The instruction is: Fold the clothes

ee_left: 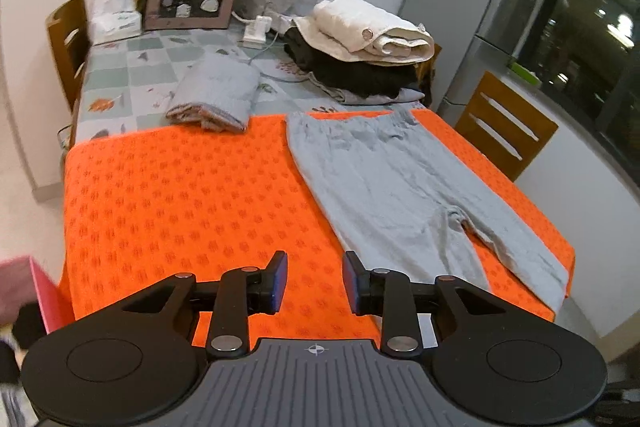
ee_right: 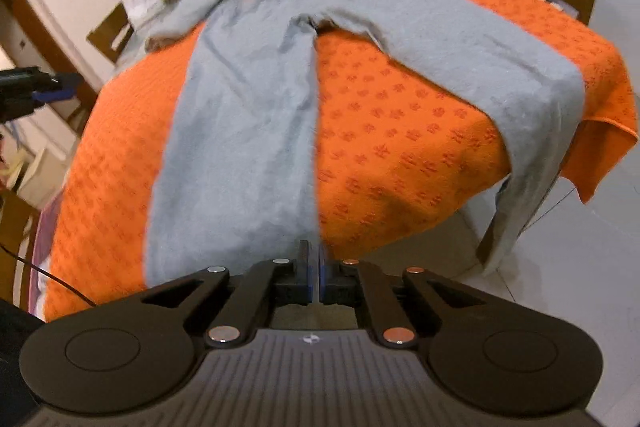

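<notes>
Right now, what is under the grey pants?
The grey pants lie spread on the orange cloth, which shows around them and between the legs. One leg end hangs over the edge. What the cloth covers there is hidden.

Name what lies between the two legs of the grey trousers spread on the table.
Bare orange patterned cloth fills the wedge between the legs of the grey trousers; the right wrist view shows it best.

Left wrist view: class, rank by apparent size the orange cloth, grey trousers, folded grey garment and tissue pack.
1. orange cloth
2. grey trousers
3. folded grey garment
4. tissue pack, though it lies farther away.
</notes>
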A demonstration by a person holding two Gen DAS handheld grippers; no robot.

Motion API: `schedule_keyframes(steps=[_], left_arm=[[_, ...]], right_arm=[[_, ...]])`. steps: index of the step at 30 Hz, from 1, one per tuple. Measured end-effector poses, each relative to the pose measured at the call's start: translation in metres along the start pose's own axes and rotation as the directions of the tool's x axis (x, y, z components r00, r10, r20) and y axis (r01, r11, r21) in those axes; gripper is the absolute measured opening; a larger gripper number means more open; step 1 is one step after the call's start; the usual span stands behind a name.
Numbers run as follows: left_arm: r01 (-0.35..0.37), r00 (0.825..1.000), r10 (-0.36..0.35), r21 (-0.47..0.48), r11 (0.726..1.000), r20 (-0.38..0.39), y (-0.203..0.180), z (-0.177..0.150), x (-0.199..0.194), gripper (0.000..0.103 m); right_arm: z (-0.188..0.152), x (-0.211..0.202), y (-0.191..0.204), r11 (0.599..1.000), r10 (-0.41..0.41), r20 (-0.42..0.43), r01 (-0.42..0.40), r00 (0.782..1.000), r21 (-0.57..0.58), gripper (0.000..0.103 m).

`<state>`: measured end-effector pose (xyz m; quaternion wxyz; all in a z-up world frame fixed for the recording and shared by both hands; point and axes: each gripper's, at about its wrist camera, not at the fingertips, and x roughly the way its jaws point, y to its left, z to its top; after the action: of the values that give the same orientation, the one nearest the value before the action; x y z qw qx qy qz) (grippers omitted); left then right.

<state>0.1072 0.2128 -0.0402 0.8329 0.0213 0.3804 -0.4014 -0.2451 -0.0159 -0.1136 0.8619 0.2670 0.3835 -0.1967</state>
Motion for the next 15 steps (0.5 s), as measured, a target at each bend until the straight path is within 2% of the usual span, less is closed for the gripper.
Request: schedule_keyframes(steps=[6,10,12,15], left_arm=[[0.043,0.999,-0.043,0.060,0.997,-0.004,0.030,0.030,0.024,0.042],[0.055,0.998,-0.056,0.075,0.996,-0.001,0.045,0.049,0.046,0.045],[0.058,0.998,-0.058,0.062,0.996,-0.001,0.052,0.058,0.059,0.045],[0.044,0.999,-0.044,0.022,0.999,-0.006,0.061,0.070,0.083,0.045]], right_arm=[[-0.002,-0.003,0.059,0.999,-0.011,0.092,0.016,0.996,-0.050,0.027],[0.000,0.010,0.098,0.995,0.000,0.113,0.011,0.994,-0.096,0.030],[0.000,0.019,0.115,0.991,0.024,0.108,-0.009,0.994,-0.134,0.030],[-0.004,0.035,0.139,0.976,0.016,0.083,0.002,0.996,-0.220,0.030]])
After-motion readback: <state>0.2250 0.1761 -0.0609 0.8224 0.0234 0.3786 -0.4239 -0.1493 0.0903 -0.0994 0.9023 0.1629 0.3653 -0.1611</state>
